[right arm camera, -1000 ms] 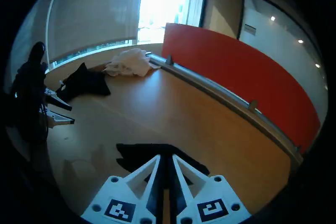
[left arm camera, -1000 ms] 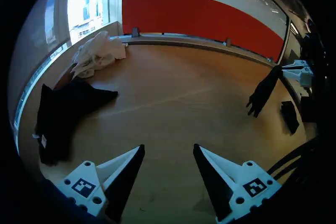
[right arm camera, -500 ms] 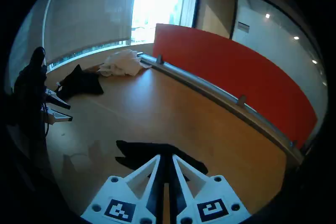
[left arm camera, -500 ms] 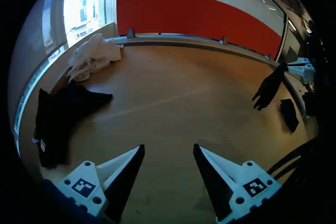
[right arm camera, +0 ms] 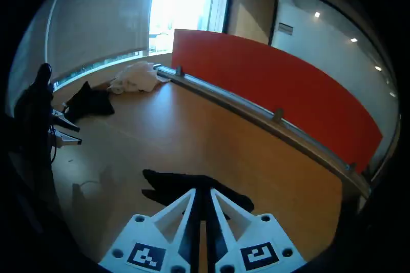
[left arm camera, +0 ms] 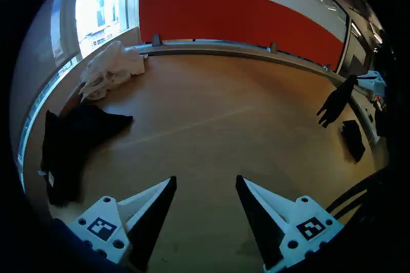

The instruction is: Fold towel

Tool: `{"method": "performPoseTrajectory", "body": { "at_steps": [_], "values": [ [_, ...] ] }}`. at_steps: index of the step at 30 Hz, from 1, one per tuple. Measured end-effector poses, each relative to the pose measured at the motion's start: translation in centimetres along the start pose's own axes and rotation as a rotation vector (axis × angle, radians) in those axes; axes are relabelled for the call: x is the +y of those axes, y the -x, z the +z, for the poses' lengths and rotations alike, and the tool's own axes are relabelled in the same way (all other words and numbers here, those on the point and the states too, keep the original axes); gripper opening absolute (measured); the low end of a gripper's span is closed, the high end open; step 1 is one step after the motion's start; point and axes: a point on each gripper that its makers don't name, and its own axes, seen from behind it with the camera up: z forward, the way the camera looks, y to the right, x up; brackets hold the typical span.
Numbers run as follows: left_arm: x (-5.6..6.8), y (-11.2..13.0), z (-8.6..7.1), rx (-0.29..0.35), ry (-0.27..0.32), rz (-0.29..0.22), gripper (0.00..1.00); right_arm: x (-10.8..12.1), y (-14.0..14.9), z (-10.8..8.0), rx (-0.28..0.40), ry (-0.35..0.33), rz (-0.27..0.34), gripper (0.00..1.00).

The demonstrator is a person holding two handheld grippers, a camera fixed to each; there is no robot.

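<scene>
**Right gripper clamped on the black towel, left gripper wide open**

My right gripper [right arm camera: 202, 193] is pinched tight. Its two white fingers meet with almost no gap, and a fold of the black towel [right arm camera: 169, 186] is caught between them. The rest of the towel spreads out in front of the fingertips, above the wooden table [right arm camera: 205, 129]. In the left gripper view, this towel hangs down in a narrow strip from the right gripper at the far right edge of the table.

My left gripper [left arm camera: 205, 178] has its fingers spread well apart with nothing between them, and bare tabletop shows through the gap. In the right gripper view it sits far off to the left, held by my dark sleeve [right arm camera: 33, 114].

A heap of black cloth [left arm camera: 72, 145] lies at the table's left side, near the window [left arm camera: 100, 9]. A crumpled white cloth [left arm camera: 110, 65] sits beyond it in the corner. Both are well apart from the towel I hold. A red partition [left arm camera: 241, 17] runs along the back edge of the table. A small dark object [left arm camera: 353, 140] lies on the table just below the hanging towel; I cannot tell what it is.
</scene>
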Motion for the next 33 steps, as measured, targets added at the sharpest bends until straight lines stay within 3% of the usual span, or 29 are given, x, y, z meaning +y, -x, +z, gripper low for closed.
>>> {"method": "performPoseTrajectory", "body": {
  "at_steps": [14,33],
  "values": [
    [0.6,-0.5,0.5,-0.007,-0.007,0.014,0.85,5.6,2.6,-2.0,-0.026,0.057,0.029,0.04],
    [2.4,-1.5,1.2,-0.01,-0.003,0.039,0.85,13.4,6.6,-5.1,-0.074,0.145,0.063,0.04]
  ]
}}
